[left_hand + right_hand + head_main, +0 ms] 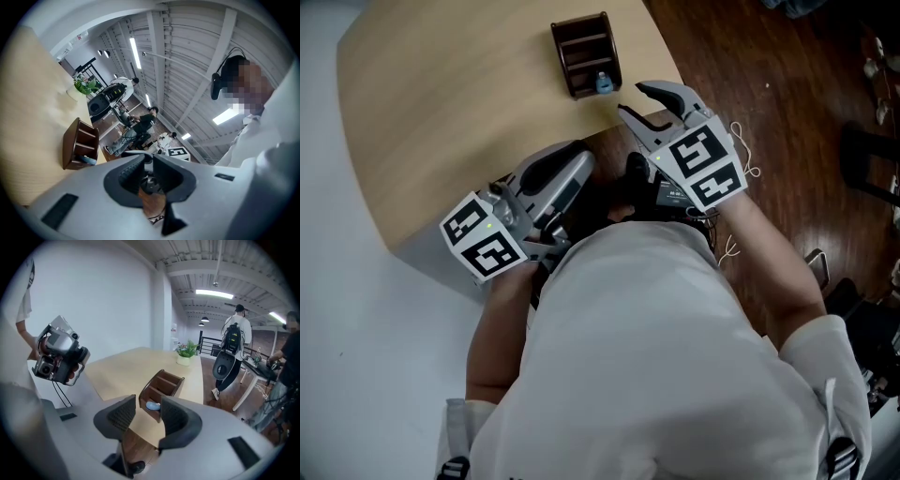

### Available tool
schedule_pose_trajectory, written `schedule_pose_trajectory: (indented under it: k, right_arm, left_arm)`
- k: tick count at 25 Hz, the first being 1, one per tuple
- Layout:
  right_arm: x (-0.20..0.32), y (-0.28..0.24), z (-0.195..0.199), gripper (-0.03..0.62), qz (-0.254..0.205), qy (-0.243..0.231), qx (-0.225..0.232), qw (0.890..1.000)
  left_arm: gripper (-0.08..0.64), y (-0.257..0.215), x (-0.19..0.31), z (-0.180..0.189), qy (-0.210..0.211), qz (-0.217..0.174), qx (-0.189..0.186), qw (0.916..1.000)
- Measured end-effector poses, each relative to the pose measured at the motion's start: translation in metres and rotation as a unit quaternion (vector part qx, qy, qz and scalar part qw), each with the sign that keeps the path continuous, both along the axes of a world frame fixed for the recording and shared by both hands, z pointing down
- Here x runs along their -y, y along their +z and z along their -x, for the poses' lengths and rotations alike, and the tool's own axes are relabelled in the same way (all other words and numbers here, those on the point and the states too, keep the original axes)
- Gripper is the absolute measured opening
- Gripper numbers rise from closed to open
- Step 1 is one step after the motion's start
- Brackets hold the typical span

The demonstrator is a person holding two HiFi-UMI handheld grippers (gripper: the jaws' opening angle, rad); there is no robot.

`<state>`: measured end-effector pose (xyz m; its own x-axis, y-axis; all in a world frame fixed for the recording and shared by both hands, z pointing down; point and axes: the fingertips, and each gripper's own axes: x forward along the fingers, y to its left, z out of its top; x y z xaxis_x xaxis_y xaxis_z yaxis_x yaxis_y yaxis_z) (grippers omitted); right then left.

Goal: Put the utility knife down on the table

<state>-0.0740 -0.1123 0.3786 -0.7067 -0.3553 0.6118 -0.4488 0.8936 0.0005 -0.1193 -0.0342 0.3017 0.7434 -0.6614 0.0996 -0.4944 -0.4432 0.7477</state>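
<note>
A light wooden table [441, 122] carries a brown compartment box [586, 53] and a potted plant [187, 351].

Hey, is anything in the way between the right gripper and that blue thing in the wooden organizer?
Nothing visible. The open right gripper faces the blue item, which lies in the nearest compartment of the wooden organizer. Only bare table lies between them.

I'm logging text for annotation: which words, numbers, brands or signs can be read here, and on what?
No legible words or numbers anywhere.
Left marker cube and right marker cube: black-and-white square patterns, no letters.
White print on the dark plate beside the right marker cube: too small to read.
Small red sign on the white wall: too small to read.
</note>
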Motion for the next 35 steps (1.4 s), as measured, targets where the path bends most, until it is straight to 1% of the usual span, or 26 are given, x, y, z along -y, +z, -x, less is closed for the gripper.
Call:
schedule_pose_trajectory:
  k: [2,3,4,5,6,7,11,21,26,35]
  right_arm:
    - [-0.004,-0.007,-0.004,0.164,0.004,0.009,0.007,1.0]
    - [-0.005,-0.01,-0.007,0.137,0.004,0.015,0.009,1.0]
    - [-0.007,-0.013,-0.01,0.066,0.005,0.021,0.01,1.0]
    - [-0.009,-0.016,-0.013,0.033,0.005,0.028,0.012,1.0]
    - [-0.01,-0.018,-0.016,0.01,0.007,0.034,0.014,0.999]
    - [-0.012,-0.02,-0.019,0.0,0.01,0.039,0.018,0.999]
    - [-0.017,-0.028,-0.029,0.0,0.025,0.064,0.04,0.997]
    - [-0.026,-0.043,-0.048,0.0,0.032,0.118,0.079,0.989]
    - [-0.032,-0.052,-0.053,0.0,0.047,0.125,0.098,0.986]
    - [-0.029,-0.058,-0.059,0.0,0.043,0.135,0.108,0.984]
  left_arm:
    - [0.054,-0.001,-0.001,-0.002,0.003,-0.003,-0.002,1.0]
    - [0.054,-0.001,-0.002,-0.002,0.005,-0.004,-0.003,1.0]
    - [0.054,-0.001,-0.002,-0.003,0.007,-0.005,-0.004,1.0]
    - [0.054,0.0,-0.003,-0.004,0.009,-0.005,-0.004,0.9999]
    - [0.054,0.001,-0.004,-0.005,0.011,-0.006,-0.005,0.9999]
    - [0.054,0.002,-0.004,-0.006,0.012,-0.006,-0.006,0.9999]
    - [0.054,0.005,-0.004,-0.008,0.017,-0.012,-0.008,0.9997]
    - [0.054,0.004,-0.004,0.0,0.021,-0.031,-0.008,0.9993]
    - [0.054,0.001,-0.005,0.0,0.022,-0.034,-0.005,0.9992]
    - [0.054,0.006,-0.008,0.004,0.024,-0.036,-0.006,0.999]
